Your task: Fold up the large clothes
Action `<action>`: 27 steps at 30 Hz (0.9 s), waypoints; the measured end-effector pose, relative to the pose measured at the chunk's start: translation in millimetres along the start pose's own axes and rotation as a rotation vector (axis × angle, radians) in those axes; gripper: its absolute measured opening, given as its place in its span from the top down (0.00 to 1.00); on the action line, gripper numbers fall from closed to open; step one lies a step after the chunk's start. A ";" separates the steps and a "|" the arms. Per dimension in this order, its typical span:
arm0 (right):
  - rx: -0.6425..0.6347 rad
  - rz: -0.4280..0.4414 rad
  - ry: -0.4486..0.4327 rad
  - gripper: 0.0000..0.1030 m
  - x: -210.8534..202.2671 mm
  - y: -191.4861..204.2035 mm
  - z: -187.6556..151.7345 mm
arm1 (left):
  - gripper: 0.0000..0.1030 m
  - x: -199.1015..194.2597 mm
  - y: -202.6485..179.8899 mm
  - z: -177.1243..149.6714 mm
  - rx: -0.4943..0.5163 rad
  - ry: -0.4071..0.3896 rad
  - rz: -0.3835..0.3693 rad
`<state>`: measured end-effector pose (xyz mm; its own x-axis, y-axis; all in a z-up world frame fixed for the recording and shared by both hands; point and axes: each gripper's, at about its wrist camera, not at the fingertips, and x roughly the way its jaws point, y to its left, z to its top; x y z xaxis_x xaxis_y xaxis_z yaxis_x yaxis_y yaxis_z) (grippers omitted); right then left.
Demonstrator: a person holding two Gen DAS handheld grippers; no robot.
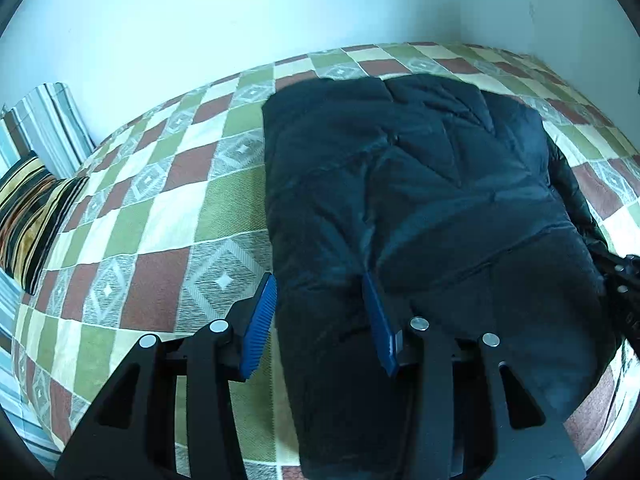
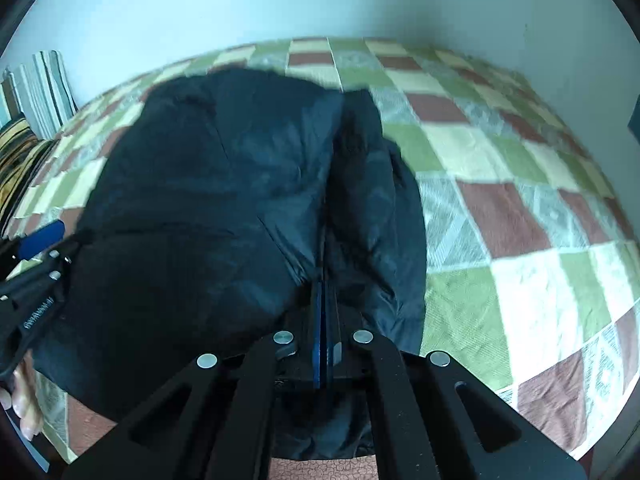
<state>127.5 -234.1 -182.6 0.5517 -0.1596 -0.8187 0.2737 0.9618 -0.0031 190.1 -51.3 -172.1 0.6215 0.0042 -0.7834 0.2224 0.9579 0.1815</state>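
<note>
A dark navy puffer jacket (image 1: 420, 168) lies folded on a checked bedspread (image 1: 160, 208). My left gripper (image 1: 318, 280) holds the jacket's thick left near edge, with the padded fabric bulging between its two blue pads (image 1: 260, 320). In the right wrist view the same jacket (image 2: 208, 168) fills the middle, and my right gripper (image 2: 324, 280) is shut tight on a fold of it, the cloth bunching up on both sides of the pads. The left gripper's blue pad (image 2: 40, 236) shows at the jacket's left side, and the right gripper's black frame (image 1: 624, 280) at its right side.
The bedspread (image 2: 520, 208) of green, cream and brown squares runs back to a pale wall (image 1: 280, 20). A dark striped cushion (image 1: 32, 208) and a blue-white striped pillow (image 1: 48, 120) sit at the far left. A person's fingers (image 2: 24, 400) hold the left tool.
</note>
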 end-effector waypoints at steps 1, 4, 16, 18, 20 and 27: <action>0.007 0.006 0.008 1.00 5.1 -0.7 -2.0 | 0.59 2.6 0.1 -1.1 0.001 0.006 -0.007; 0.012 0.009 0.010 1.00 14.8 -0.3 -7.5 | 0.61 15.4 1.5 -3.6 -0.012 0.034 -0.048; 0.042 0.019 -0.046 0.99 -6.6 -5.4 -5.5 | 0.49 -5.2 5.3 0.2 -0.039 -0.036 0.018; 0.041 0.017 -0.056 0.99 -11.4 -5.7 -4.8 | 0.49 -7.9 9.9 0.1 -0.065 -0.031 0.002; 0.036 0.008 -0.069 0.98 -18.0 -5.0 -4.3 | 0.47 -12.1 12.6 -0.1 -0.077 -0.033 0.003; 0.038 -0.025 -0.157 0.45 -50.3 -6.0 -4.1 | 0.36 -33.1 6.2 -4.2 -0.074 -0.066 0.017</action>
<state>94.9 -231.0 -143.8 0.6599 -0.2196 -0.7186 0.3173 0.9483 0.0016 167.7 -44.2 -147.5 0.6736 0.0039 -0.7391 0.1571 0.9764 0.1483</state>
